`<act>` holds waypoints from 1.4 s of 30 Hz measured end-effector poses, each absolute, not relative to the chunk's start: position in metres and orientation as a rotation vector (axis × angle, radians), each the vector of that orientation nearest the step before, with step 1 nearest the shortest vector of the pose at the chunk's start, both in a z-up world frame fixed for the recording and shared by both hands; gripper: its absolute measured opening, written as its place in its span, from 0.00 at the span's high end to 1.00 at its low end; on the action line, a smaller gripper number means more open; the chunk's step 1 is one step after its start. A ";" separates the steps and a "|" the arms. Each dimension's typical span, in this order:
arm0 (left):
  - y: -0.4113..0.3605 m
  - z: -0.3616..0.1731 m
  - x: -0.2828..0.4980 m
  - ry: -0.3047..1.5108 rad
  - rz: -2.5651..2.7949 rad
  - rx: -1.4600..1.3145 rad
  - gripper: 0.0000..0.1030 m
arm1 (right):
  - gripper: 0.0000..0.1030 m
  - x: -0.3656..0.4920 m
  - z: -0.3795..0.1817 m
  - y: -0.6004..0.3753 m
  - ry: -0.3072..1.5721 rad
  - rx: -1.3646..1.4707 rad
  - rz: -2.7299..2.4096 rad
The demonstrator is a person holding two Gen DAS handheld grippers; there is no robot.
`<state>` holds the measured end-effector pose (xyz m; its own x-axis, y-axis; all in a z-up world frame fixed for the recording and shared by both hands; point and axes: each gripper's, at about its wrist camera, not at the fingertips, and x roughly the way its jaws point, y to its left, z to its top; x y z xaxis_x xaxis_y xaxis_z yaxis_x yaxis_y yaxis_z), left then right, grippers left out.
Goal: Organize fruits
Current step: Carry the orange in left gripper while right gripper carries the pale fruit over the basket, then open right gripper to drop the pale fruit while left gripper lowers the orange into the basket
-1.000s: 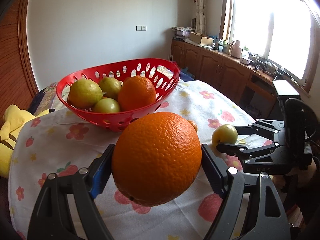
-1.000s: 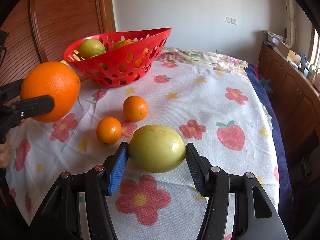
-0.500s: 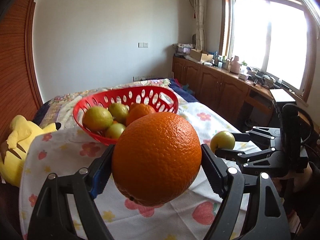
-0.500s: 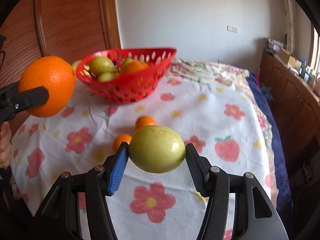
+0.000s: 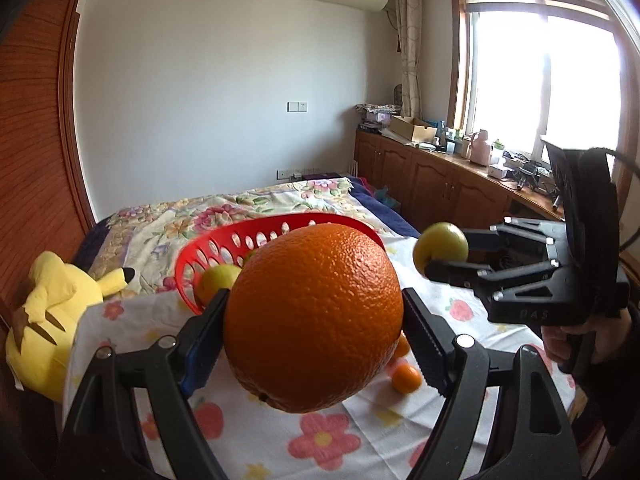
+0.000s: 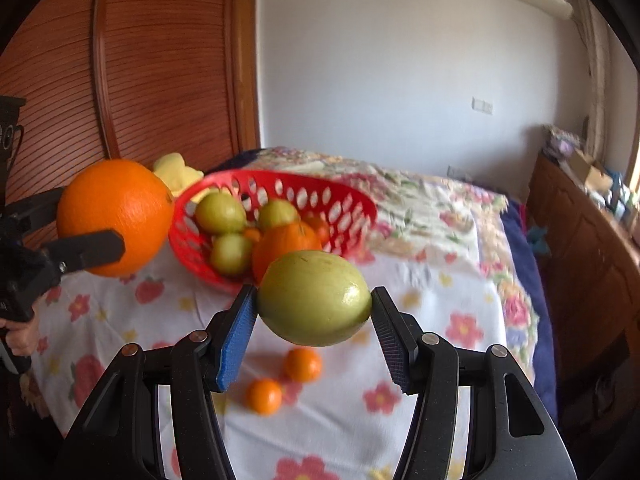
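Observation:
My left gripper (image 5: 314, 320) is shut on a large orange (image 5: 314, 316) and holds it in the air in front of the red basket (image 5: 240, 236). It also shows in the right wrist view (image 6: 114, 216), left of the basket (image 6: 344, 196). My right gripper (image 6: 314, 312) is shut on a green-yellow fruit (image 6: 314, 298), raised above the cloth near the basket's front rim; it shows in the left wrist view (image 5: 440, 246) too. The basket holds several green fruits (image 6: 220, 212) and an orange (image 6: 284, 240). Two small oranges (image 6: 302, 364) (image 6: 263, 396) lie on the cloth.
The floral cloth (image 6: 440, 320) covers the bed. A yellow plush toy (image 5: 48, 312) lies at the left edge by the wooden wall. Wooden cabinets (image 5: 436, 184) with clutter run along the right under the window.
Both grippers have risen well above the cloth with their fruits. The basket now sits lower in both views and the right gripper is closer to it.

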<state>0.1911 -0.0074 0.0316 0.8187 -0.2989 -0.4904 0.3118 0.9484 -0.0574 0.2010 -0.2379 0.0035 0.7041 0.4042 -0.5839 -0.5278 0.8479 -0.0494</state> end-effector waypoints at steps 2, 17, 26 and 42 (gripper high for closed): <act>-0.005 0.034 0.199 0.519 -0.320 0.032 0.21 | 0.43 0.209 0.012 -0.231 0.576 -0.236 0.525; 0.007 0.006 0.255 0.586 -0.287 0.040 0.21 | 0.43 0.307 -0.011 -0.188 0.634 -0.294 0.542; 0.003 -0.002 0.271 0.598 -0.290 0.033 0.21 | 0.42 0.327 -0.030 -0.183 0.676 -0.302 0.549; -0.007 -0.021 0.284 0.637 -0.290 0.048 0.21 | 0.38 0.318 -0.031 -0.193 0.672 -0.259 0.553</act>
